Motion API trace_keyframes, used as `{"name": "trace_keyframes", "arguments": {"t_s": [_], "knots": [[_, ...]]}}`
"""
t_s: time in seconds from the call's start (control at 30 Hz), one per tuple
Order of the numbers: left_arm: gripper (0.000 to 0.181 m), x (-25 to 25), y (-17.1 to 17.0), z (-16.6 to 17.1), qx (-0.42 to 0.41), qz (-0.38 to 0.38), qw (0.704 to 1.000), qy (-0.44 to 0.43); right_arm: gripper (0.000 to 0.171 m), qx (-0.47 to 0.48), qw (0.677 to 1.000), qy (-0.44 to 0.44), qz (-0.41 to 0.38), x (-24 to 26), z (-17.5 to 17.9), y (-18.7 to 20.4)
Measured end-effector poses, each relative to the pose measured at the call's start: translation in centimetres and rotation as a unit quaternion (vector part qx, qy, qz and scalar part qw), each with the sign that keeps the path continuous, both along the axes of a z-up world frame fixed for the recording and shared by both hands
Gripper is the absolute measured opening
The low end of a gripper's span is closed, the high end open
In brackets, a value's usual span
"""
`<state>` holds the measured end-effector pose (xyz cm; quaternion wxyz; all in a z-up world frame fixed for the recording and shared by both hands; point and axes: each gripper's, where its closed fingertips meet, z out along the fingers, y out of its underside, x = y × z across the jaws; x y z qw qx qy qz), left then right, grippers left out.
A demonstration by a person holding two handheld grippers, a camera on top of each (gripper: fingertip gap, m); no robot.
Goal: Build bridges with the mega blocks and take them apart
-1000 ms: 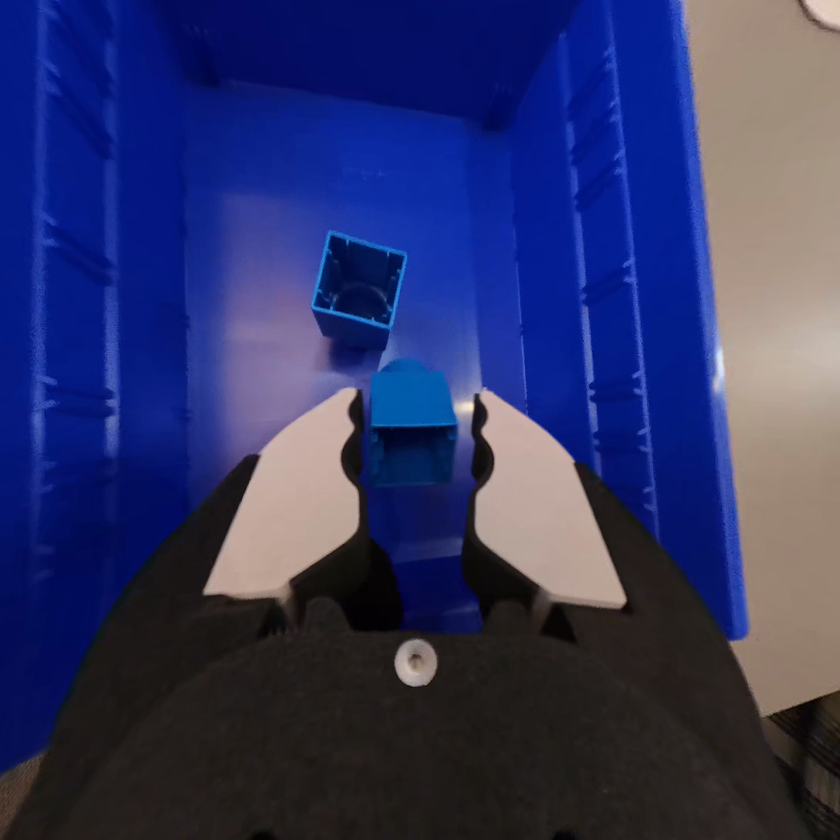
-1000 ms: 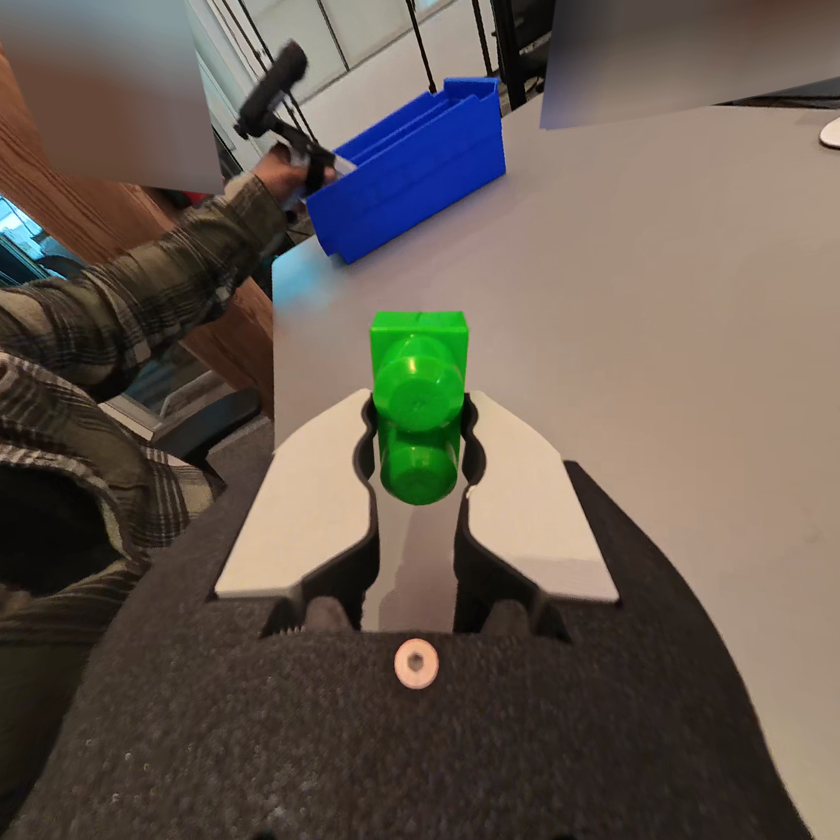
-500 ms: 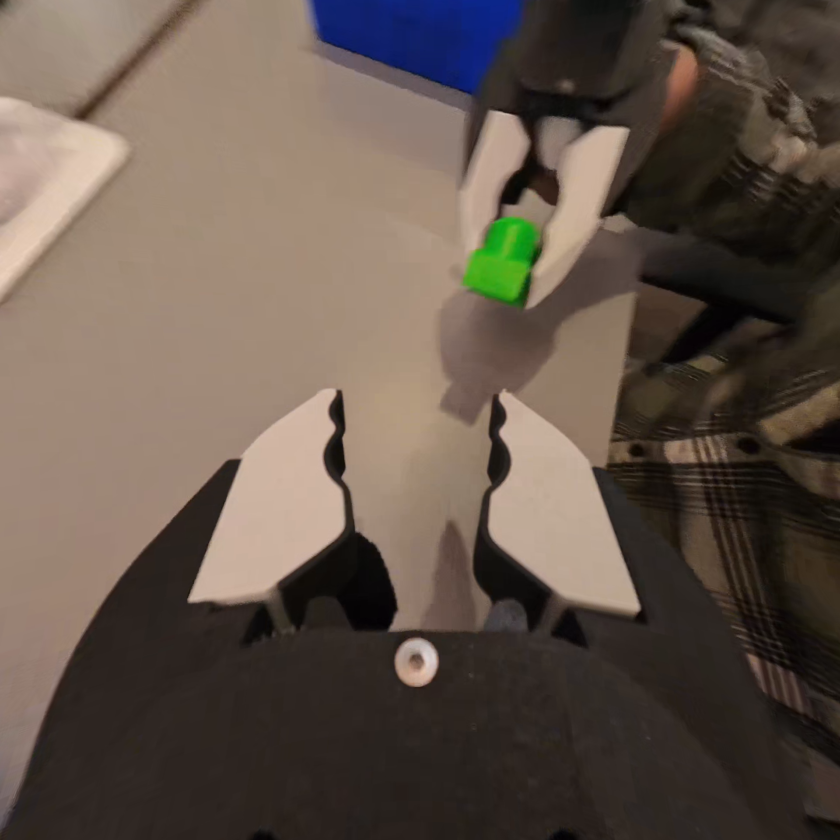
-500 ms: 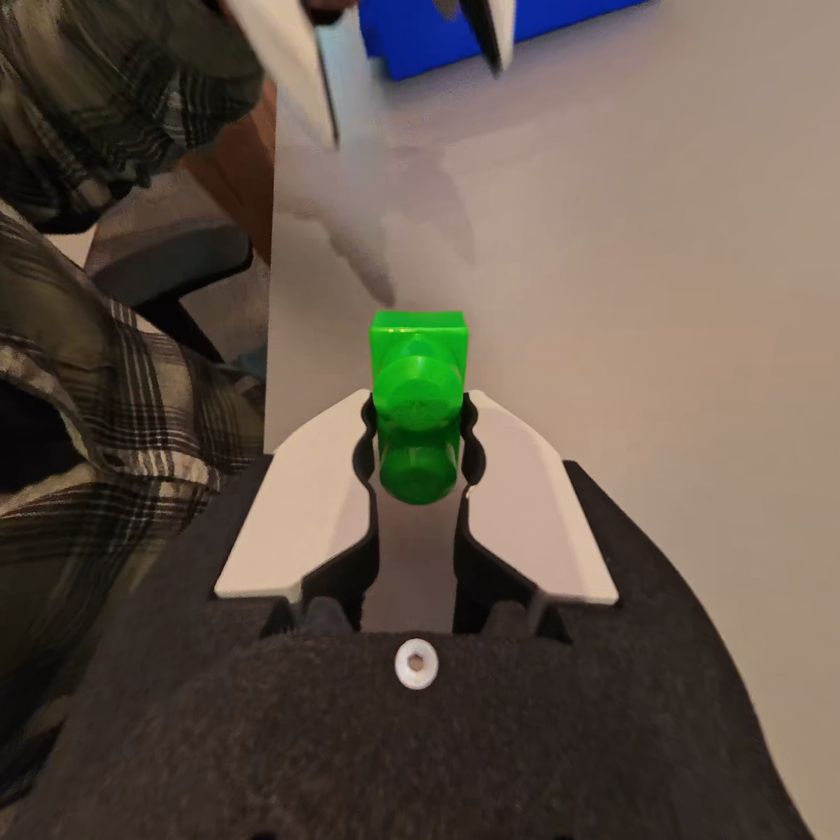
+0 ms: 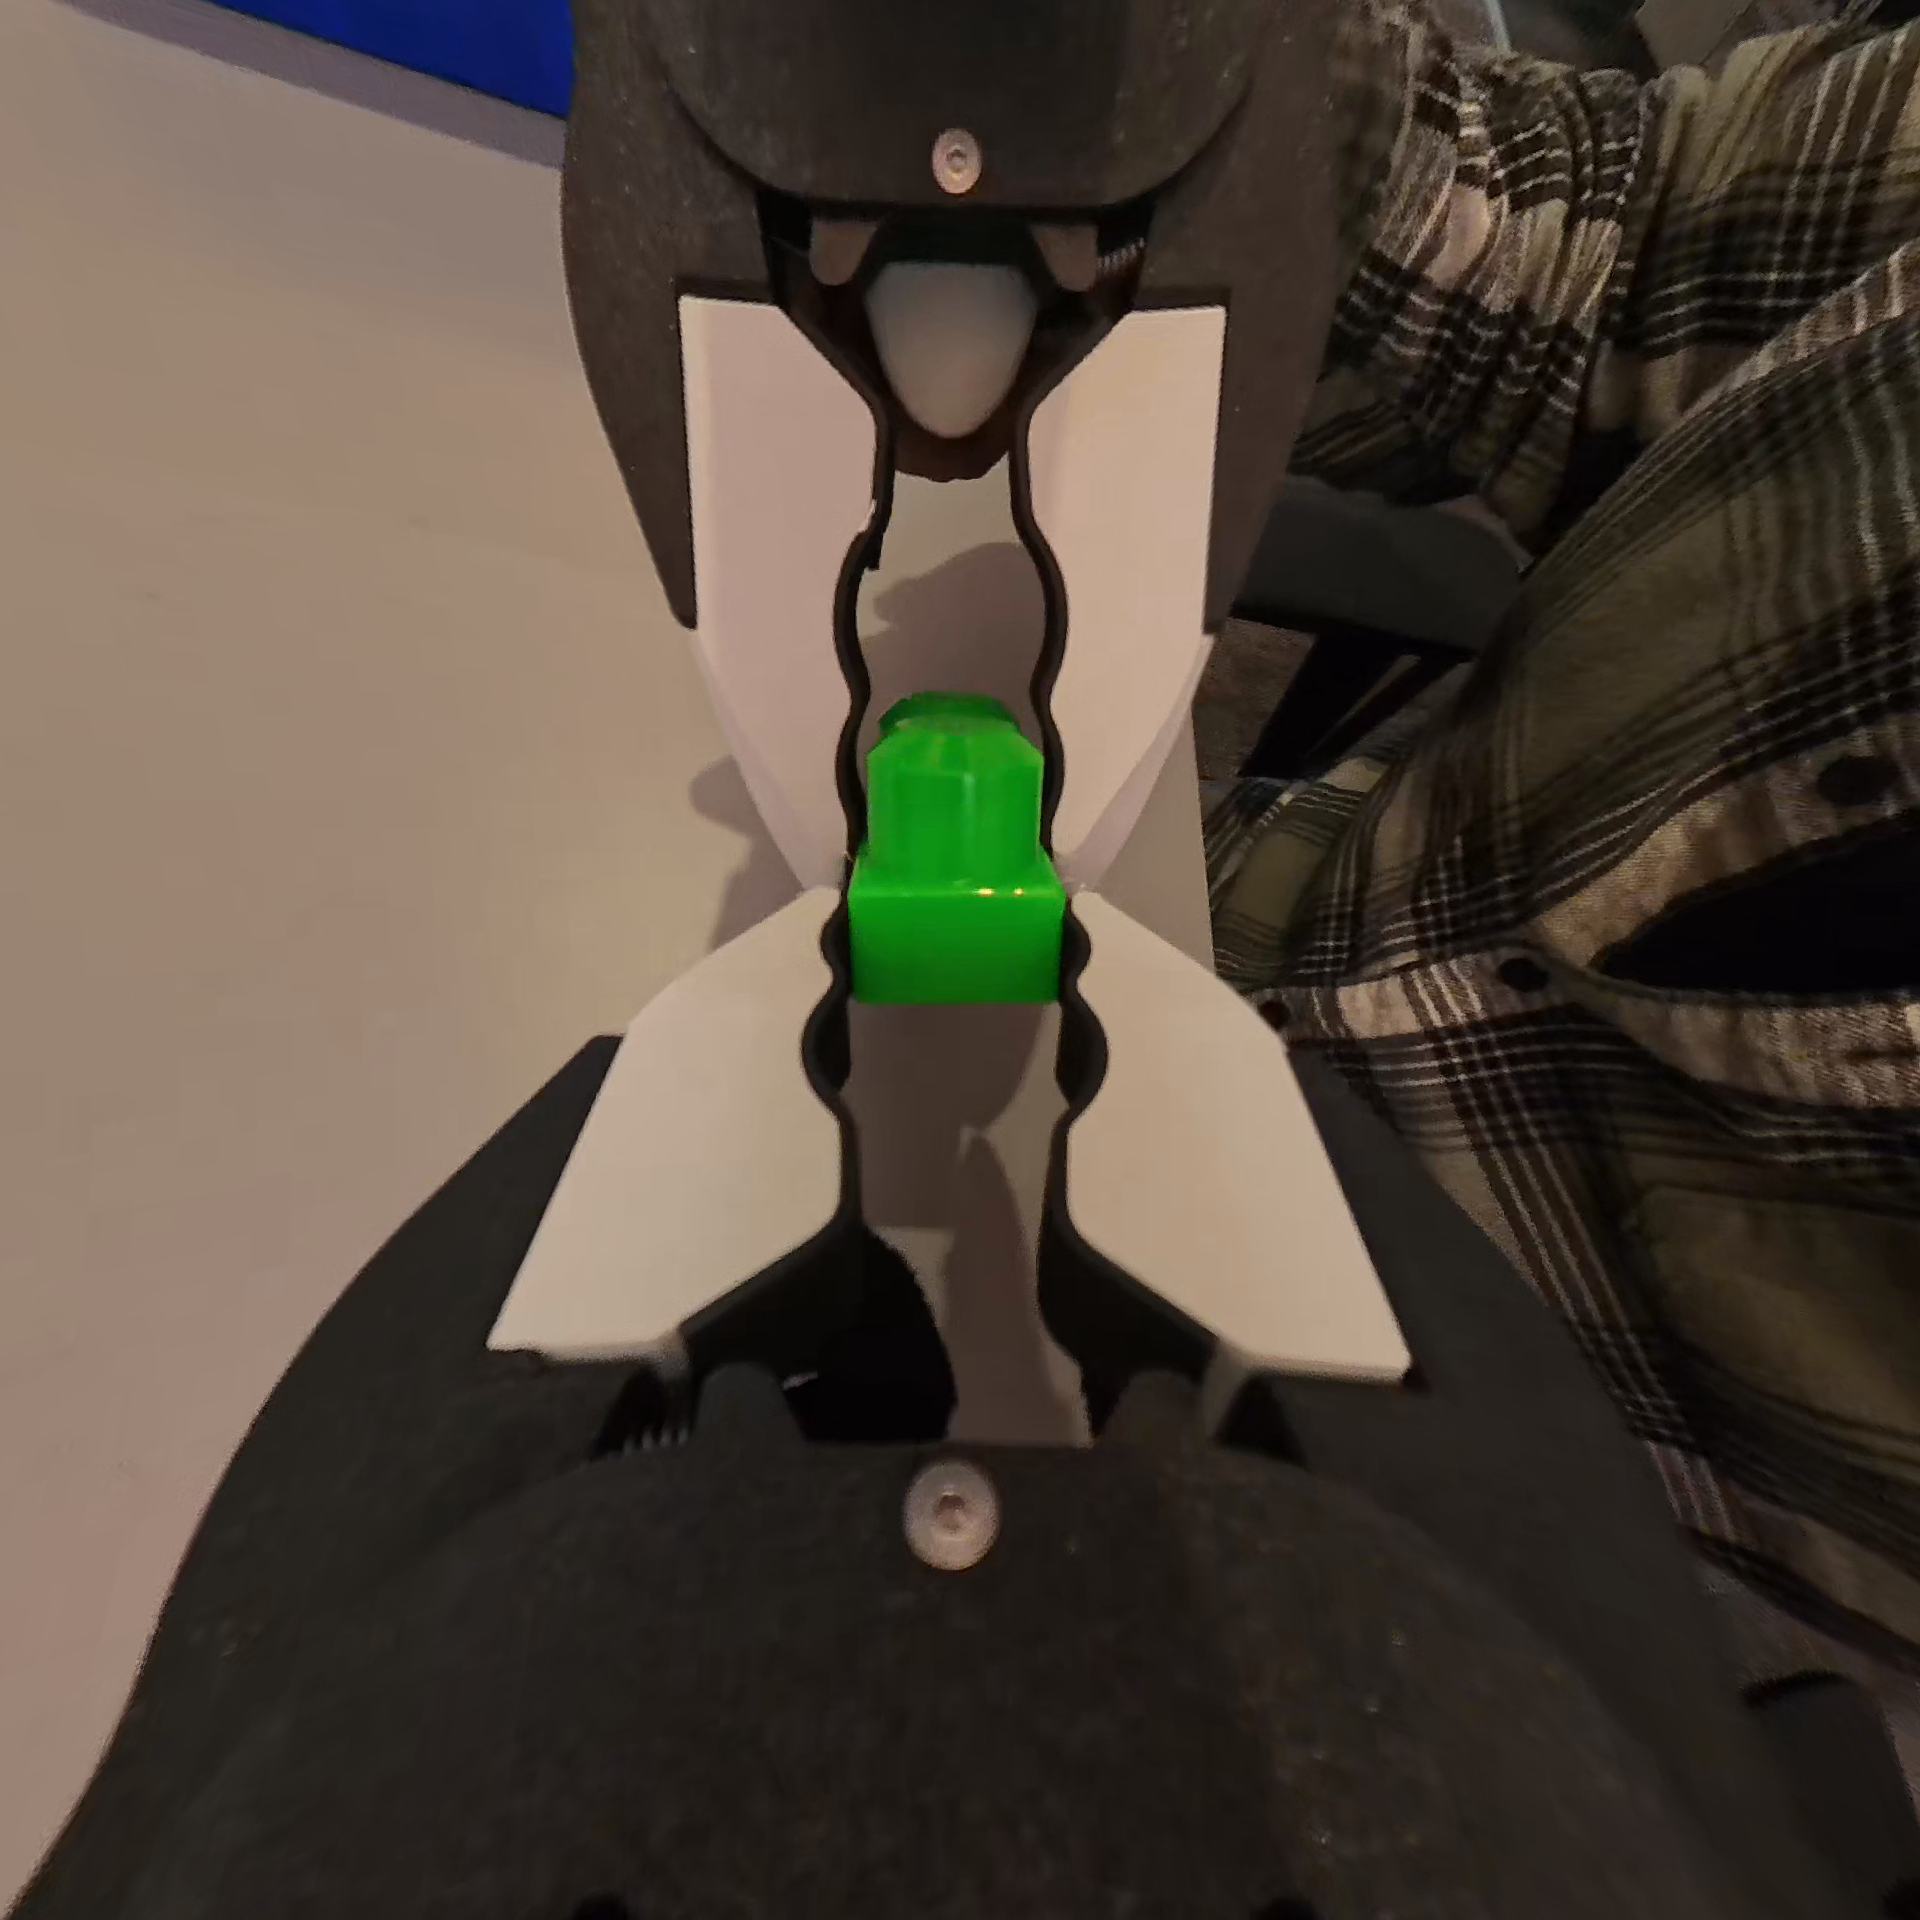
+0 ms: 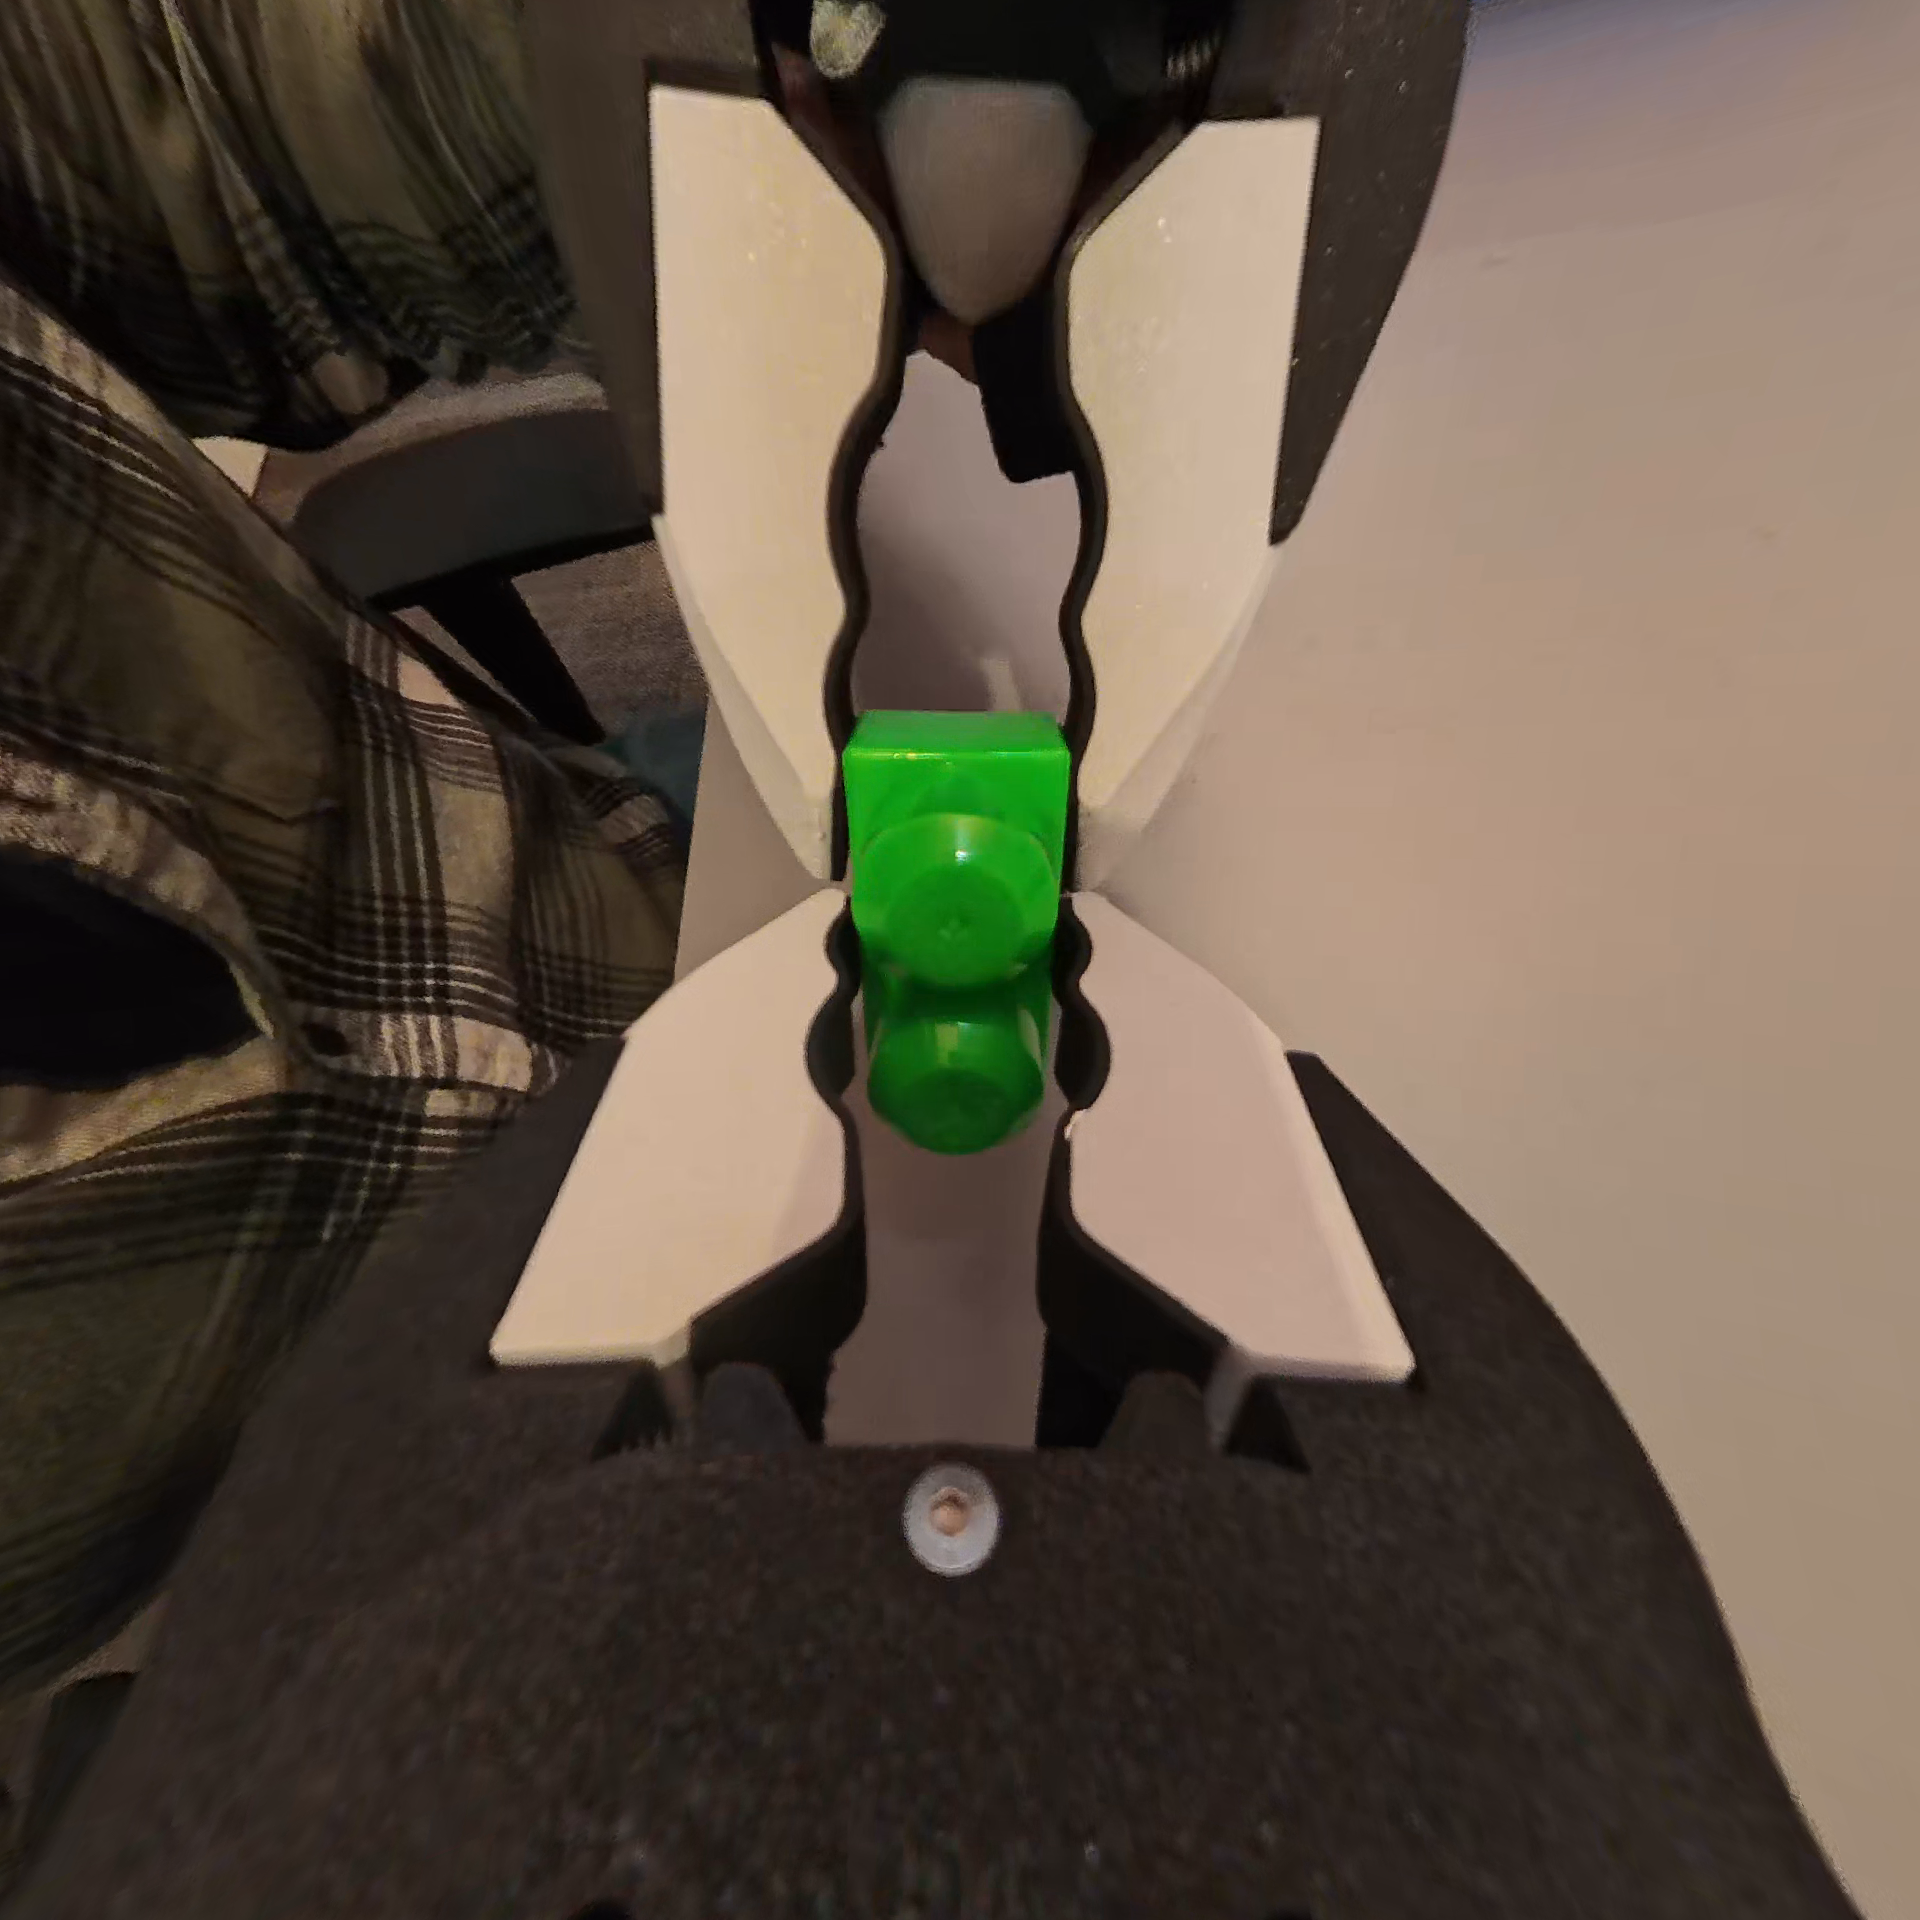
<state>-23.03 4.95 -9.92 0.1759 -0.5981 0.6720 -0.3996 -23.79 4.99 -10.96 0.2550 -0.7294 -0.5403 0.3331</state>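
A bright green mega block [image 5: 954,940] is held between both grippers above the grey table [image 5: 312,727]. My left gripper [image 5: 954,935] is shut on its square body end, with both pads pressed on its sides. My right gripper [image 5: 954,821] faces it from the far side, tip to tip, and grips the studded end. In the right wrist view the same green block [image 6: 956,831] shows two round studs towards the camera. My right gripper [image 6: 954,966] is shut on it there, and the left gripper [image 6: 956,810] clamps the far end.
A corner of the blue bin [image 5: 468,42] shows at the top of the left wrist view. A person's plaid sleeve [image 5: 1558,727] and a dark chair [image 6: 447,509] lie beyond the table edge.
My left gripper let go of a blue block in the bin and opened. It then swung over to the right gripper and shut on the free end of the green block. The right grip held.
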Motion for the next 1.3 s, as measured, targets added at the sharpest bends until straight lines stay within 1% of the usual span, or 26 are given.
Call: {"name": "trace_keyframes", "arguments": {"t_s": [0.13, 0.17, 0.2, 0.27, 0.3, 0.33, 0.4, 0.47, 0.5, 0.53, 0.6, 0.7, 0.77, 0.87, 0.93, 1.0, 1.1, 1.13, 1.2, 1.27, 1.3], "knots": [[0.036, -1.3, 0.3, 0.8, -0.005, 0.032, 0.999, -0.015, 0.036, 0.002, 0.999, 0.029, 0.015, -1.1, 0.8, 0.3], [0.036, -2.1, 0.8, 1.4, 0.0, 0.053, 0.998, -0.023, 0.046, 0.01, 0.999, 0.035, 0.007, -1.1, 1.0, 0.7], [0.036, -3.4, 1.8, 2.1, 0.013, 0.085, 0.996, -0.028, 0.057, 0.016, 0.999, 0.045, -0.003, -1.0, 1.2, 1.0], [0.036, -7.9, 5.6, 4.2, 0.062, 0.189, 0.979, -0.034, 0.063, 0.016, 0.997, 0.074, -0.026, -0.5, 1.5, 1.1], [0.036, -11.5, 8.3, 5.4, 0.099, 0.26, 0.96, -0.027, 0.065, 0.012, 0.995, 0.09, -0.037, -0.1, 1.6, 1.0], [0.036, -15.9, 11.1, 6.6, 0.133, 0.335, 0.933, -0.014, 0.067, 0.005, 0.993, 0.102, -0.051, 0.5, 1.4, 0.8], [0.036, -25.4, 15.9, 8.3, 0.164, 0.472, 0.866, 0.013, 0.069, -0.009, 0.99, 0.124, -0.072, 1.6, 1.0, 0.2], [0.036, -33.7, 19.1, 7.9, 0.143, 0.567, 0.81, 0.048, 0.068, -0.026, 0.986, 0.144, -0.084, 2.4, 0.6, -0.5], [0.036, -36.5, 20.0, 7.0, 0.114, 0.594, 0.794, 0.058, 0.069, -0.034, 0.984, 0.15, -0.091, 2.8, 0.4, -0.7], [0.036, -38.0, 20.4, 6.0, 0.075, 0.605, 0.791, 0.056, 0.071, -0.04, 0.982, 0.156, -0.099, 3.1, 0.2, -0.8], [0.036, -39.3, 20.9, 3.7, 0.026, 0.61, 0.79, 0.056, 0.071, -0.044, 0.979, 0.164, -0.112, 3.7, 0.1, -0.9], [0.037, -39.8, 21.3, 0.1, 0.009, 0.609, 0.788, 0.093, 0.074, -0.042, 0.977, 0.16, -0.134, 4.7, -0.2, -0.7], [0.037, -39.8, 21.6, -1.7, -0.001, 0.609, 0.786, 0.105, 0.075, -0.042, 0.977, 0.154, -0.143, 5.3, -0.3, -0.6], [0.037, -39.9, 22.0, -3.5, -0.013, 0.612, 0.782, 0.118, 0.081, -0.033, 0.977, 0.138, -0.158, 6.3, -0.5, -0.6], [0.037, -39.8, 22.2, -3.6, -0.016, 0.611, 0.783, 0.111, 0.084, -0.024, 0.978, 0.124, -0.169, 7.0, -0.6, -0.8], [0.042, -39.9, 22.6, -2.7, -0.007, 0.619, 0.78, 0.097, 0.086, -0.017, 0.977, 0.114, -0.179, 7.9, -0.5, -1.0], [0.056, -40.0, 23.2, 0.1, 0.019, 0.634, 0.77, 0.066, 0.086, -0.002, 0.976, 0.098, -0.197, 9.9, -0.1, -1.6], [0.062, -39.7, 23.3, 1.7, 0.035, 0.637, 0.768, 0.048, 0.085, 0.005, 0.975, 0.09, -0.204, 10.9, 0.2, -1.9], [0.065, -37.8, 23.2, 5.7, 0.082, 0.631, 0.771, -0.011, 0.083, 0.017, 0.972, 0.07, -0.222, 13.5, 1.1, -2.3], [0.063, -34.1, 22.3, 10.0, 0.146, 0.602, 0.782, -0.071, 0.081, 0.031, 0.968, 0.04, -0.246, 17.0, 2.3, -2.4], [0.061, -31.6, 21.6, 11.6, 0.172, 0.577, 0.793, -0.095, 0.08, 0.038, 0.965, 0.019, -0.258, 18.9, 2.7, -2.4]]}}
